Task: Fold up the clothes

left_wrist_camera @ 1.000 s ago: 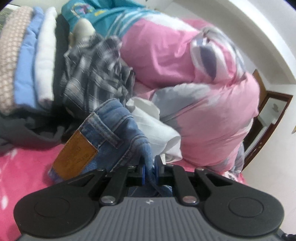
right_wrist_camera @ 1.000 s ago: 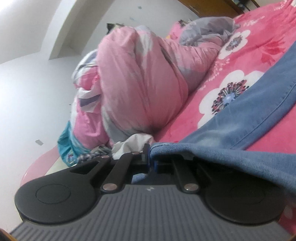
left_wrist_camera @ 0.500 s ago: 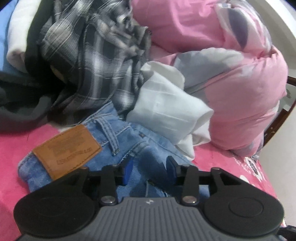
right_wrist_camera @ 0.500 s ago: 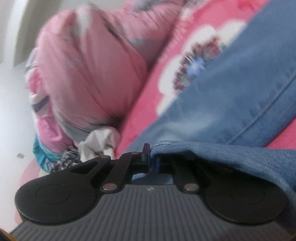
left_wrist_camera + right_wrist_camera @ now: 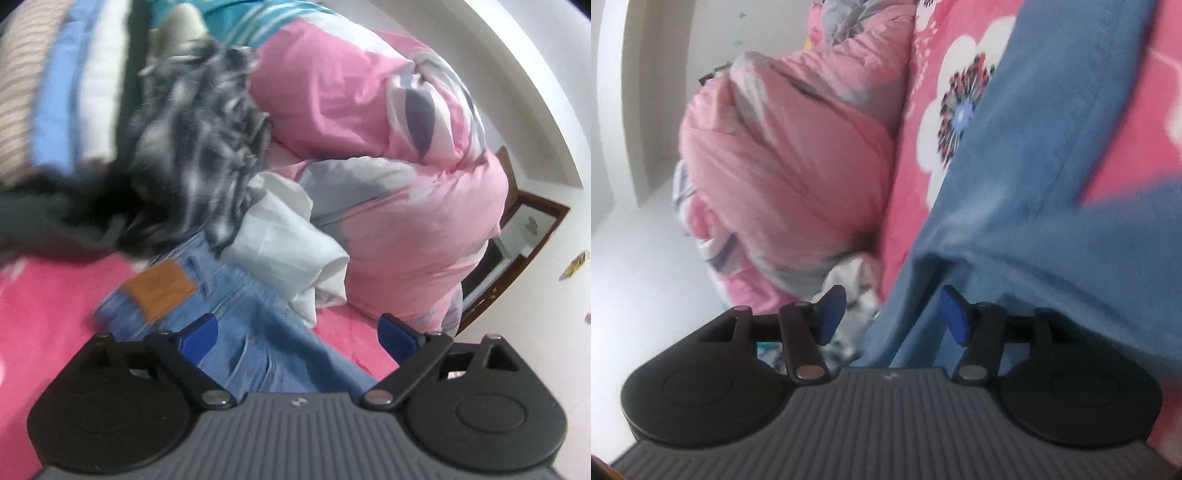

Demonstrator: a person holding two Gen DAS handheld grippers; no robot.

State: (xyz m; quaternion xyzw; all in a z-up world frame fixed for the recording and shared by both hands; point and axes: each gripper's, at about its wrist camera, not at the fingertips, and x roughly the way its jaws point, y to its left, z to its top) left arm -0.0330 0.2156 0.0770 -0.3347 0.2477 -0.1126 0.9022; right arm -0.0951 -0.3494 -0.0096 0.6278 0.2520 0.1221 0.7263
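Blue jeans (image 5: 236,332) with a brown leather patch (image 5: 159,290) lie on the pink flowered bedsheet (image 5: 48,306). My left gripper (image 5: 297,338) is open wide just above the jeans, holding nothing. In the right wrist view the jeans (image 5: 1015,206) stretch across the sheet (image 5: 916,155), and my right gripper (image 5: 894,314) is open with a fold of denim between and beside its blue pads (image 5: 955,317), not pinched.
A crumpled plaid shirt (image 5: 199,155) and a white garment (image 5: 284,254) lie behind the jeans. A stack of folded clothes (image 5: 62,85) stands at the far left. A bulky pink quilt (image 5: 388,177) fills the back right, also in the right wrist view (image 5: 783,173).
Both grippers have opened and let go of the jeans, which now lie on the bed. The left gripper has pulled back and up a little.
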